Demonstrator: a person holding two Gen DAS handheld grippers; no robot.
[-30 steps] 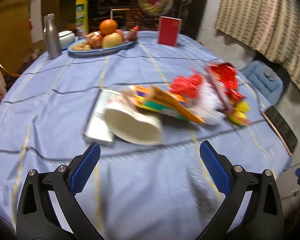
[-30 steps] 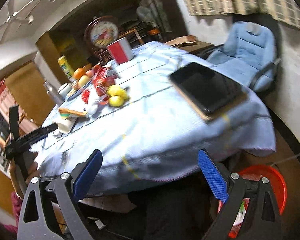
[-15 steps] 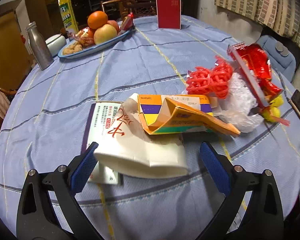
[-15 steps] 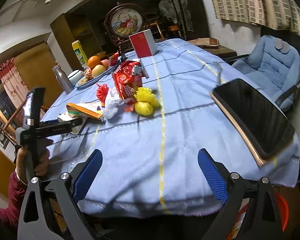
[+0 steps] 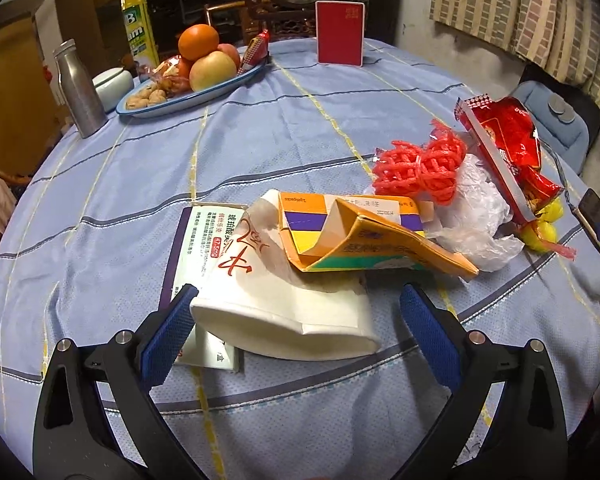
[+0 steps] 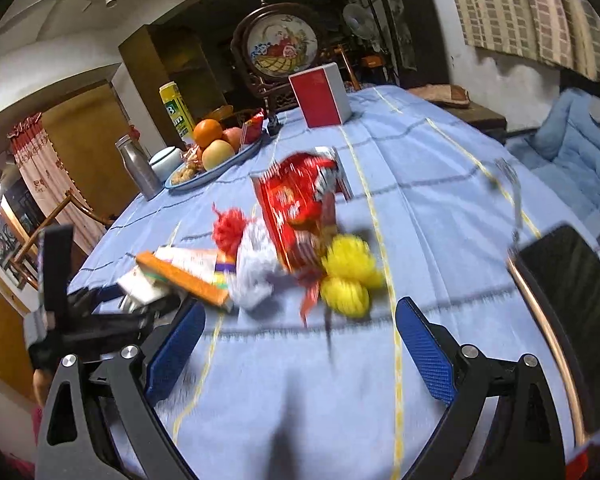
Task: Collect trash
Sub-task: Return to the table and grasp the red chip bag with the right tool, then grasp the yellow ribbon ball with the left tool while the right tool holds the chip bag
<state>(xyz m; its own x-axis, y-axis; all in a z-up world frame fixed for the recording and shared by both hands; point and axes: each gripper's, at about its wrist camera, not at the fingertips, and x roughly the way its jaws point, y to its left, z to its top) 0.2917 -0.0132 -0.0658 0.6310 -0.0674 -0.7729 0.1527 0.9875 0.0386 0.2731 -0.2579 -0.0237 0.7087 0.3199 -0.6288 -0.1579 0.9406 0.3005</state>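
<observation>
Your left gripper has closed in on the crushed paper cup near the table's front edge, jaws wide around it, not gripping; right gripper, also wide, has swung toward the yellow net, so pickup comes next.

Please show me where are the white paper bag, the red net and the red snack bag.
white paper bag [image 5: 284, 316], left wrist view, on its open end.
red net [image 5: 418, 168], left wrist view, on its middle.
red snack bag [image 6: 296, 204], right wrist view, on its front.

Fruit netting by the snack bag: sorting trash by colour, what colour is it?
Red fruit netting, clearest in the left wrist view.
</observation>
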